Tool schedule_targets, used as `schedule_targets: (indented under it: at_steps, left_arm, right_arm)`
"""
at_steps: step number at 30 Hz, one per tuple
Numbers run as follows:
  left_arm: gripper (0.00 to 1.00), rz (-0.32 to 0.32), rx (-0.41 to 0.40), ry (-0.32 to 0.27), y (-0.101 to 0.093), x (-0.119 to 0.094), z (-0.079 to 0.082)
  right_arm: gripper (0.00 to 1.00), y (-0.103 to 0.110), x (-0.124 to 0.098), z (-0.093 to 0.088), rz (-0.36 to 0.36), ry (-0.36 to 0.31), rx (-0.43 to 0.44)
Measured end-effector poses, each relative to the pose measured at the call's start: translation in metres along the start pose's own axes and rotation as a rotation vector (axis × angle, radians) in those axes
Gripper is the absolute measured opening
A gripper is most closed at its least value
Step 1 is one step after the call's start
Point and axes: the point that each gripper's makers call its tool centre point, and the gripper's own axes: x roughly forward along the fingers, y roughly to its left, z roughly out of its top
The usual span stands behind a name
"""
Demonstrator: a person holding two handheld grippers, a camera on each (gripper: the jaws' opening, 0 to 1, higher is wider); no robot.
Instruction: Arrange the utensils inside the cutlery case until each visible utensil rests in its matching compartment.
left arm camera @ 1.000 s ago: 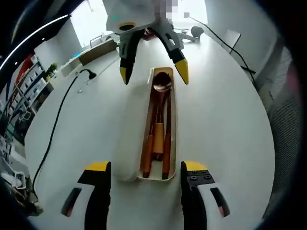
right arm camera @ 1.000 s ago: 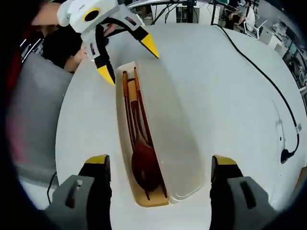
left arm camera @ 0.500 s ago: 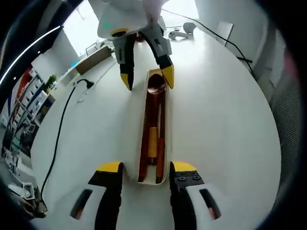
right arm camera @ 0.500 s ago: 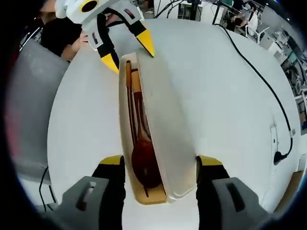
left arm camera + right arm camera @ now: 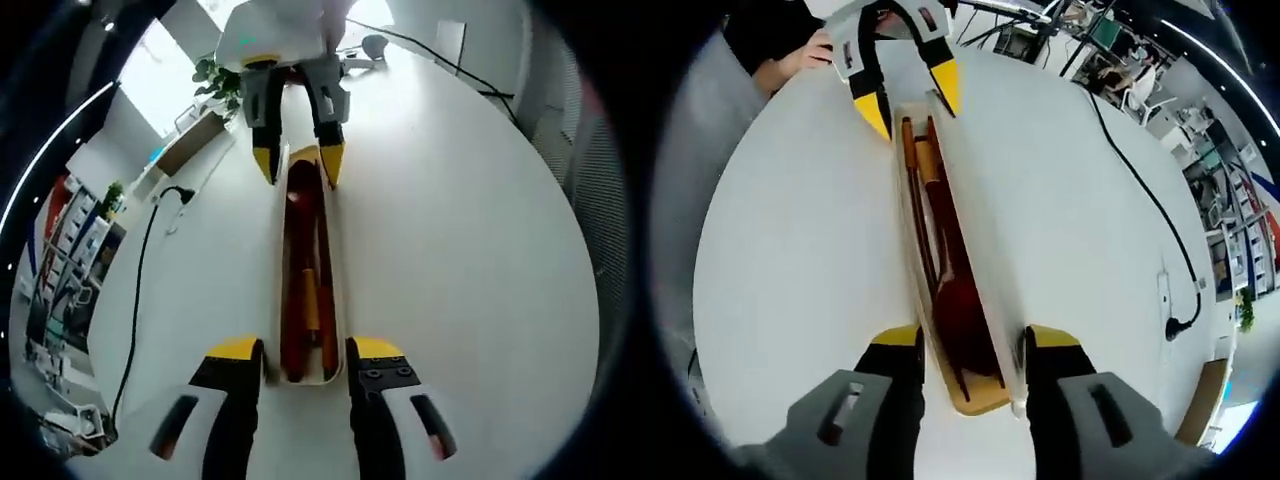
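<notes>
Item: cutlery case (image 5: 335,290), long and narrow, cream-walled, lying on the white table (image 5: 470,250). We see its long axis run straight from our left gripper (image 5: 304,352) to our right gripper (image 5: 298,163). In the left gripper view the near short end sits between our left jaws, both yellow-tipped fingers (image 5: 235,350) touching the case's outer walls and clamped on it. The far end sits between our right jaws, their yellow tips pressed on either side.

Contents: a dark wooden spoon (image 5: 958,305) and chopsticks (image 5: 921,230), laid lengthwise. In the right gripper view the spoon's bowl lies at the end our right gripper (image 5: 970,338) holds; the handles point to the left gripper (image 5: 908,95). The case (image 5: 980,250) looks tipped onto one long edge, its pale wall raised on the right; we cannot tell whether the lid is attached.

Surroundings: a black cable (image 5: 135,290) crosses the table well to one side, ending in a plug (image 5: 183,193). A person's hand (image 5: 800,60) shows behind the left gripper.
</notes>
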Motion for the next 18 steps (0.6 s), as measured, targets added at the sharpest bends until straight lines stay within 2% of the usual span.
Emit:
schedule_targets:
  at_steps: [1, 6, 9, 13, 18]
  left_arm:
    - [0.35, 0.002, -0.001, 0.002, 0.0, 0.0, 0.0]
    - [0.35, 0.013, 0.072, 0.013, -0.004, -0.001, -0.002]
    - [0.35, 0.011, 0.064, 0.007, -0.006, -0.002, -0.001]
    - [0.35, 0.015, 0.095, 0.015, -0.006, -0.001, -0.001]
    - [0.35, 0.017, 0.087, 0.023, -0.005, -0.001, -0.002]
  right_arm:
    - [0.37, 0.002, -0.001, 0.002, -0.013, -0.004, -0.027]
    - [0.35, 0.004, -0.005, 0.003, -0.082, -0.024, -0.025]
    - [0.34, 0.011, -0.007, 0.002, -0.107, -0.032, -0.049]
    - [0.34, 0.013, -0.008, 0.003, -0.116, -0.035, -0.03]
    - [0.32, 0.015, -0.01, 0.005, -0.17, -0.031, -0.076]
